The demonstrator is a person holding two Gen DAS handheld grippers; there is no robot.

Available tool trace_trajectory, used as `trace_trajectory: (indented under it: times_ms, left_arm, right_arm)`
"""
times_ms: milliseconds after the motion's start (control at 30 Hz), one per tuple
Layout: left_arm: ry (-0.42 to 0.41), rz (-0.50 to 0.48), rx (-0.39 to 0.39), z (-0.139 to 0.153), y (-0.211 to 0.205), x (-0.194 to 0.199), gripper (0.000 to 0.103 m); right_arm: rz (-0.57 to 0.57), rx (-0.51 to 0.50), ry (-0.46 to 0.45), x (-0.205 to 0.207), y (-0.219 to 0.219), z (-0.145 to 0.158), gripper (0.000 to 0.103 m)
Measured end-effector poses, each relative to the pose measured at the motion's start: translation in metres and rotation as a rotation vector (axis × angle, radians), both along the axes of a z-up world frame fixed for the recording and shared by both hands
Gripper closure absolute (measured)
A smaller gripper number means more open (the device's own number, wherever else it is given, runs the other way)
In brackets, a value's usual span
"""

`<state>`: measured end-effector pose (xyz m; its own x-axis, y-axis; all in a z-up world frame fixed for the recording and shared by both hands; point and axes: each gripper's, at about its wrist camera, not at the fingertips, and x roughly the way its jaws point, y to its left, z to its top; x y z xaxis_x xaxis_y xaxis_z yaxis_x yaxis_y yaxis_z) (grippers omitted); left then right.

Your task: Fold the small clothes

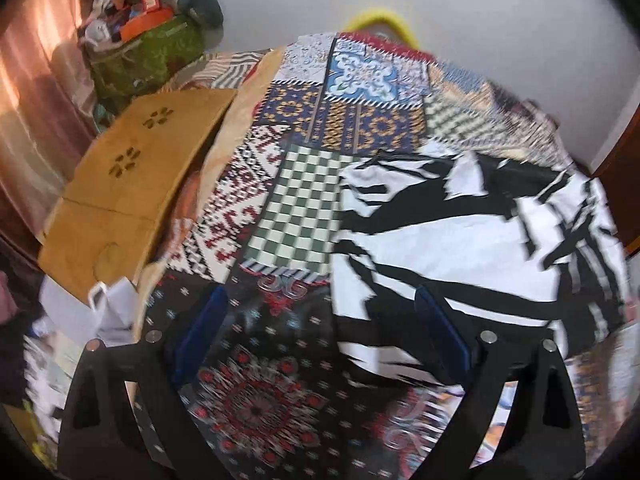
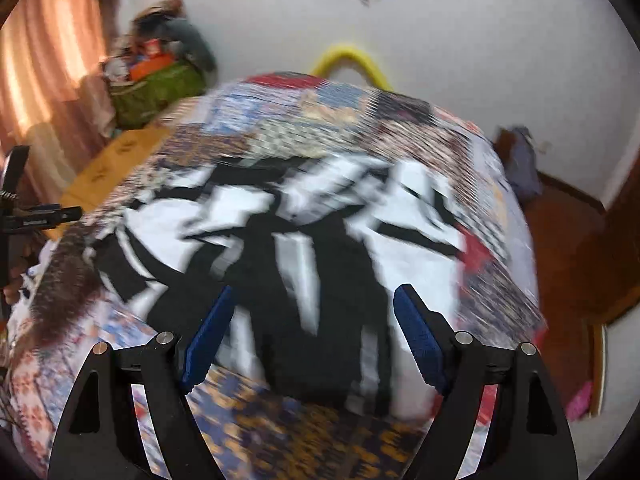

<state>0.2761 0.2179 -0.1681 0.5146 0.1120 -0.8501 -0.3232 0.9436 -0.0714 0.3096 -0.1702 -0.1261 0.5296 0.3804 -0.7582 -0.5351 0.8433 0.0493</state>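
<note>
Black-and-white patterned cloth garment [image 1: 460, 240] lies rumpled on patchwork bedspread [image 1: 312, 128], no neat fold visible yet; left gripper [image 1: 320, 320] & right gripper [image 2: 312, 332] both gape empty above it.

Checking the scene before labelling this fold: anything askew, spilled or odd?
Nothing spilled or damaged. The black-and-white garment lies rumpled and uneven on the patchwork cover, not squared up. Left gripper and right gripper are both open, holding nothing. Motion blur hides fine detail.

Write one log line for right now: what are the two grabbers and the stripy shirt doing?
left gripper: open, empty | right gripper: open, empty | black-and-white garment: lying rumpled on patchwork cover, unheld
</note>
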Motion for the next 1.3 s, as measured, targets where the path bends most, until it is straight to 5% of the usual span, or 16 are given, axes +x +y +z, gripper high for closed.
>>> trace_trajectory:
  times_ms: [333, 433, 600, 833, 1000, 1167, 1300]
  left_arm:
    - [0.111, -0.034, -0.262, -0.046, -0.02, -0.025, 0.008]
    - [0.142, -0.045, -0.366, -0.062, -0.025, -0.029, 0.008]
    - [0.143, -0.057, -0.546, -0.076, -0.037, -0.023, 0.008]
    - [0.095, -0.048, -0.579, -0.075, -0.045, 0.007, 0.009]
    - [0.054, -0.023, -0.495, -0.071, -0.041, 0.03, 0.036]
    - [0.046, 0.052, -0.494, -0.078, -0.023, 0.044, 0.075]
    - [0.026, 0.075, -0.505, -0.077, -0.012, 0.042, 0.085]
  right_arm:
    - [0.138, -0.153, 0.109, -0.002, 0.085, -0.075, 0.021]
    - [0.15, -0.193, 0.051, -0.013, 0.089, -0.081, 0.02]
    - [0.161, -0.162, 0.097, -0.012, 0.082, -0.079, 0.02]
    - [0.154, -0.119, 0.128, -0.011, 0.081, -0.08, 0.02]
    - [0.153, -0.096, 0.15, -0.011, 0.08, -0.081, 0.02]
    - [0.149, -0.08, 0.16, -0.011, 0.078, -0.081, 0.02]
    - [0.136, -0.055, 0.194, -0.011, 0.075, -0.078, 0.023]
